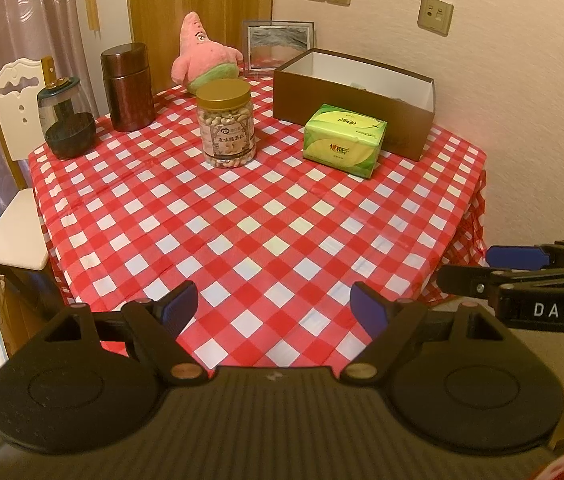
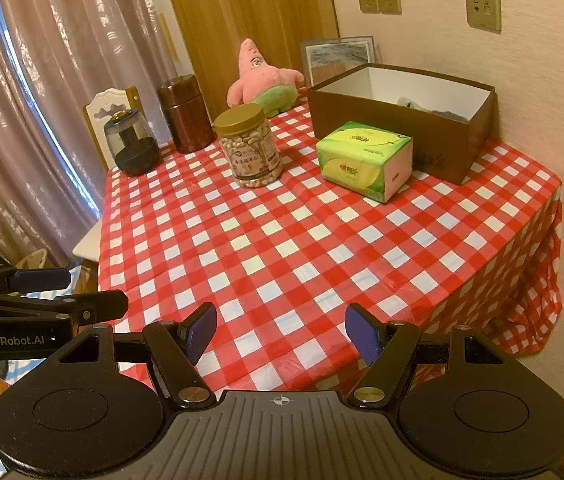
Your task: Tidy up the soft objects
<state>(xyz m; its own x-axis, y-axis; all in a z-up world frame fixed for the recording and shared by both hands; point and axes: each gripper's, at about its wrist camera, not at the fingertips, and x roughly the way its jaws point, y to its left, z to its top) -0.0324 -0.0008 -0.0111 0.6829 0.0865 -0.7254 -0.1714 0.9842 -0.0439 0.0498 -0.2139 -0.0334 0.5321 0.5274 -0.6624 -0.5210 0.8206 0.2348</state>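
Along the far edge of the checkered tablecloth (image 1: 242, 232), from left to right, a glass jar with a dark lid (image 1: 66, 124) stands at the corner, with a brown metal canister (image 1: 128, 88) just beside it. These are hard containers, and they look grouped away from the sorting area. Next sits the pink starfish plush (image 1: 202, 54), upright at the back of the table, and in front of it the clear jar of cashews (image 1: 226, 124) with a gold lid. Further right lies the green tissue pack (image 1: 343, 140), touching or nearly touching the front wall of the open brown cardboard box (image 1: 345, 100). The box probably serves as the bin for soft things; in the right wrist view some pale and dark items already lie inside, too hidden to name. A framed picture (image 1: 280, 46) leans on the wall behind.

The left gripper (image 1: 276, 310) hovers over the near edge of the table, fingers spread wide and holding nothing. The right gripper (image 2: 282, 334) hovers beside it, likewise spread wide and empty. Both are well apart from the plush and tissues, which most likely still need to go into the box.
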